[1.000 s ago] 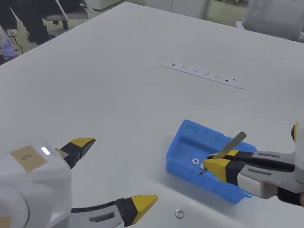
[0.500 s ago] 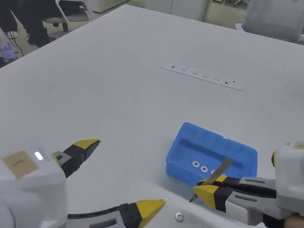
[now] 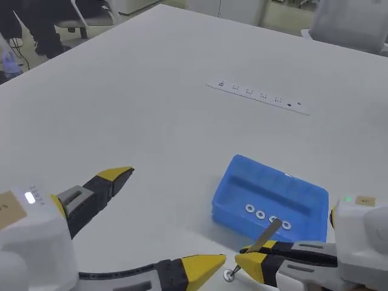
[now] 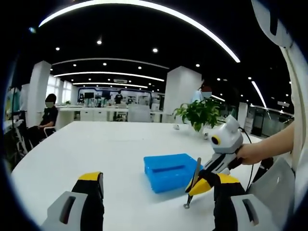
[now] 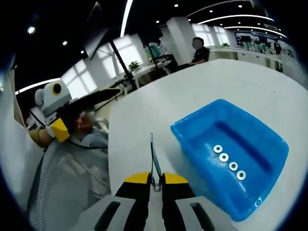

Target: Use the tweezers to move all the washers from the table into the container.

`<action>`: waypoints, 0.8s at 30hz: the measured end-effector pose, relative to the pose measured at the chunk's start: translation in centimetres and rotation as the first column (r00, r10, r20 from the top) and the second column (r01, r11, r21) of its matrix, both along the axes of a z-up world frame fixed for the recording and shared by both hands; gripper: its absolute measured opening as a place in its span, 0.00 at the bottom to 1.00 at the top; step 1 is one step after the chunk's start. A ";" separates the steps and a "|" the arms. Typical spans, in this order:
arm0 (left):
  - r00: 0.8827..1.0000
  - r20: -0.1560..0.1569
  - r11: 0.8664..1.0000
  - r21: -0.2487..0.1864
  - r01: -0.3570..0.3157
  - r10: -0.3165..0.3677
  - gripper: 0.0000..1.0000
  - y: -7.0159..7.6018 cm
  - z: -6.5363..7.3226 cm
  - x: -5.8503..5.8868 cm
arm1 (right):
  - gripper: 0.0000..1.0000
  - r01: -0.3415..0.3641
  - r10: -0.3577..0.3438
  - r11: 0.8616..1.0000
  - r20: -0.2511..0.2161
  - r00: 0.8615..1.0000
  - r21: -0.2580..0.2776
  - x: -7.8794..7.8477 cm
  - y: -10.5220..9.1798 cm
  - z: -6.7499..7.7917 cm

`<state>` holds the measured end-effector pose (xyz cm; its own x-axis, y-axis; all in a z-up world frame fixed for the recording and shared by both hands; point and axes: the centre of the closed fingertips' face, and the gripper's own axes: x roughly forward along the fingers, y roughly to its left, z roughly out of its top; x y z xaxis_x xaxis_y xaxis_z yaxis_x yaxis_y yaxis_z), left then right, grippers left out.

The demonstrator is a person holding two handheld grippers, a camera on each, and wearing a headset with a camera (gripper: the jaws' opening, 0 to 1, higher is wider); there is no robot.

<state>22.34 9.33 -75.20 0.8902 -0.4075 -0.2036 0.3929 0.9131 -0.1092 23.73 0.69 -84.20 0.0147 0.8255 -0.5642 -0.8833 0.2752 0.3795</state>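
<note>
- Hanging idle at the left, the left hand-held gripper (image 3: pixel 174 216) has its jaws wide apart and holds nothing. Its nearer yellow tip lies just beside the work spot.
- One washer (image 3: pixel 228 275) lies on the white surface (image 3: pixel 151 109), just short of the container's near wall. It looks like the last one left to move; no other loose one can be made out.
- Tweezers (image 3: pixel 267 233) slant down with their tips at that washer. Whether they have pinched it cannot be told.
- The right hand-held gripper (image 3: pixel 251 267) has its jaws together, clamped on the tweezers' shaft, as its own view confirms.
- The blue container (image 3: pixel 225 212) holds four washers (image 3: pixel 260 214) in a diagonal row, so most of the job appears done.
- Only the container's near wall stands between the last washer and the others, so the washer would have to be lifted over it.
- Farther back, a socket strip (image 3: pixel 257 96) is set into the surface, well apart from the work.
- Chairs (image 3: pixel 348 21) stand at the far edge, and a potted plant (image 4: pixel 199 113) shows in the left gripper view.
</note>
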 end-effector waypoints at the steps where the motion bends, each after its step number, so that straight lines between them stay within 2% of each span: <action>1: 1.000 -0.004 1.000 0.006 0.001 -0.001 0.98 0.0 -0.1 0.0 | 0.05 0.003 -0.003 1.000 -0.008 1.000 0.005 -0.1 0.1 0.0; 4: 1.000 -0.005 1.000 0.017 0.006 -0.006 0.98 -0.1 -0.3 0.0 | 0.05 0.000 0.000 1.000 -0.019 1.000 0.008 -0.2 0.2 -0.1; 7: 1.000 -0.013 1.000 0.024 0.009 -0.009 0.98 0.3 -0.7 -0.1 | 0.05 -0.008 0.008 1.000 -0.015 1.000 0.002 -0.3 0.3 -0.1; 12: 1.000 -0.014 1.000 0.030 0.007 -0.007 0.97 0.2 -0.6 -0.1 | 0.05 -0.027 0.027 1.000 0.001 1.000 -0.014 -0.7 0.4 -0.3; 14: 1.000 -0.023 0.999 0.037 0.007 -0.006 0.97 0.4 -0.9 -0.1 | 0.05 -0.040 0.041 0.999 0.019 0.999 -0.018 -1.0 0.3 -0.2; 19: 0.999 -0.033 0.998 0.055 0.010 -0.008 0.96 -0.1 -0.9 -0.1 | 0.06 -0.095 0.100 0.994 0.110 0.989 -0.048 -1.6 0.3 -0.2; 21: 0.999 -0.030 0.999 0.051 0.012 -0.010 0.96 -0.4 -0.7 -0.1 | 0.06 -0.129 0.138 0.989 0.154 0.978 -0.068 -1.9 0.4 -0.3; 22: 1.000 -0.029 0.999 0.050 0.011 -0.009 0.96 -0.5 -0.6 -0.1 | 0.06 -0.152 0.166 0.985 0.186 0.968 -0.087 -2.0 0.4 -0.4; 24: 0.999 -0.033 0.999 0.045 0.010 -0.008 0.95 -0.6 -0.6 0.0 | 0.06 -0.175 0.194 0.978 0.198 0.961 -0.110 -2.3 0.4 -0.6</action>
<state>22.30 8.77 -75.78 0.8791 -0.4054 -0.2506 0.3983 0.9137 -0.0810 21.45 1.11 -84.82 -0.0089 0.7706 -0.6372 -0.9784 0.1250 0.1648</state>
